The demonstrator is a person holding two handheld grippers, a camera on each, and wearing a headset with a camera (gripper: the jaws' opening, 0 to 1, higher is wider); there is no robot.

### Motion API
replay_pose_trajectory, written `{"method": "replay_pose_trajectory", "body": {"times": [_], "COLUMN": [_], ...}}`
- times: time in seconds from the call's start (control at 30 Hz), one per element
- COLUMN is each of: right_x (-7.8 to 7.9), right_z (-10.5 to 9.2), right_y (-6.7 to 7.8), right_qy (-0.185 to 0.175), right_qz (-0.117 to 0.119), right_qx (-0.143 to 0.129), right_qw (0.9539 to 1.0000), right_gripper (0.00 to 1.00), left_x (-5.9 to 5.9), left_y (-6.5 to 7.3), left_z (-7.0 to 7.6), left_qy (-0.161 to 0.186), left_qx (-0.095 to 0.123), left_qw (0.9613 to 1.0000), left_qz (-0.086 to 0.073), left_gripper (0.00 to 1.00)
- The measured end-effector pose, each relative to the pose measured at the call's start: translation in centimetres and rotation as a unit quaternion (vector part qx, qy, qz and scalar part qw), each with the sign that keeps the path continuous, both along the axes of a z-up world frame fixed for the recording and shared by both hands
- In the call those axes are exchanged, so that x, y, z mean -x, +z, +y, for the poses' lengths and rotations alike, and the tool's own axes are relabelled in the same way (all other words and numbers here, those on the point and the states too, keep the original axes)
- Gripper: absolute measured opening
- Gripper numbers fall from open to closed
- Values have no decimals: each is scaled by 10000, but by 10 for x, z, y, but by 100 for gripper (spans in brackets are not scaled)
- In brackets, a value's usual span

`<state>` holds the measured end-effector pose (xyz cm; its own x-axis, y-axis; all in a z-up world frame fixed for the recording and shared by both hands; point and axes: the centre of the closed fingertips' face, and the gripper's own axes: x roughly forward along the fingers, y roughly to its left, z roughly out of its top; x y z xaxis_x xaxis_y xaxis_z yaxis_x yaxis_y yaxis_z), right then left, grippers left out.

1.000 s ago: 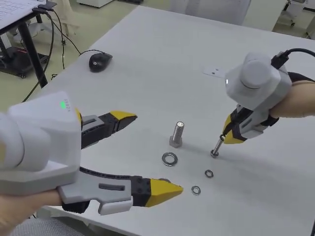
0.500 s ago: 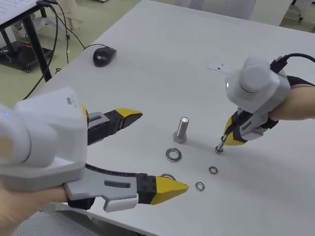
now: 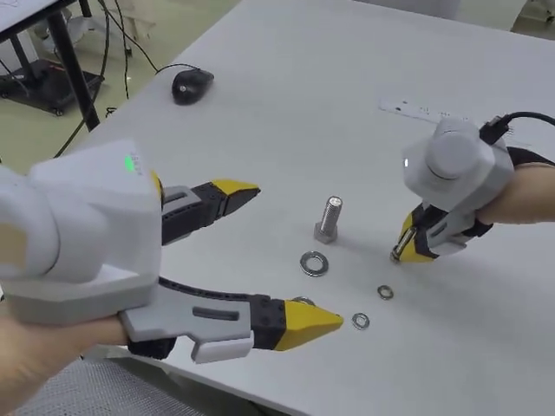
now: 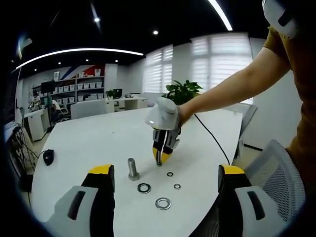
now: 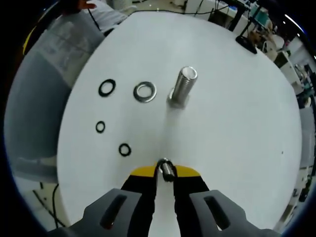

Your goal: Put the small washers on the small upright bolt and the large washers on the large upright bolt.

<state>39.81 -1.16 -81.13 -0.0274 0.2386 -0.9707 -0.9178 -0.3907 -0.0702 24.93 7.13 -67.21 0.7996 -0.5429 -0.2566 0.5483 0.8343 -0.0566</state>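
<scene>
An office: computer mouse [image 3: 192,85] on a white tabletop [image 3: 286,113], mesh chair [image 4: 279,180], potted plant [image 4: 182,94], window blinds [image 4: 222,54], stocked shelves [image 4: 84,87].

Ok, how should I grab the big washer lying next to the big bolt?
Probably across its outer rim, straight down from above: the washer lies flat on the table, so no side offers an edge. Keep the jaws clear of the bolt standing close beside it.

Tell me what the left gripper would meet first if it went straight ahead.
Probably the nearest large washer, lying between the open jaws of the left gripper; its height over the table is unclear.
</scene>
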Motion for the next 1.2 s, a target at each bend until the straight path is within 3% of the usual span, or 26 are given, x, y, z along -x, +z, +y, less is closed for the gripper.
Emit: {"method": "replay_pose_trajectory", "body": {"times": [0.17, 0.53, 0.8, 1.2], "right_x": [-4, -3, 21, 50], "right_z": [0, -14, -19, -16], "right_y": [-3, 6, 16, 2], "right_qy": [7, -221, -344, -261], "right_qz": [-10, -4, 136, 316], "right_qx": [-32, -152, -275, -245], "right_qw": [10000, 9996, 9989, 9989], "right_gripper": [15, 15, 15, 18], "left_x": [1, 3, 9, 18], "left_y": [-1, 2, 5, 8], "left_z": [0, -2, -7, -10], "left_qy": [1, -6, -46, -44], "left_qx": [-17, -31, -70, -101], "left_qw": [10000, 10000, 9999, 9999], "left_qz": [26, -17, -72, -116], "left_gripper": [86, 86, 86, 86]}}
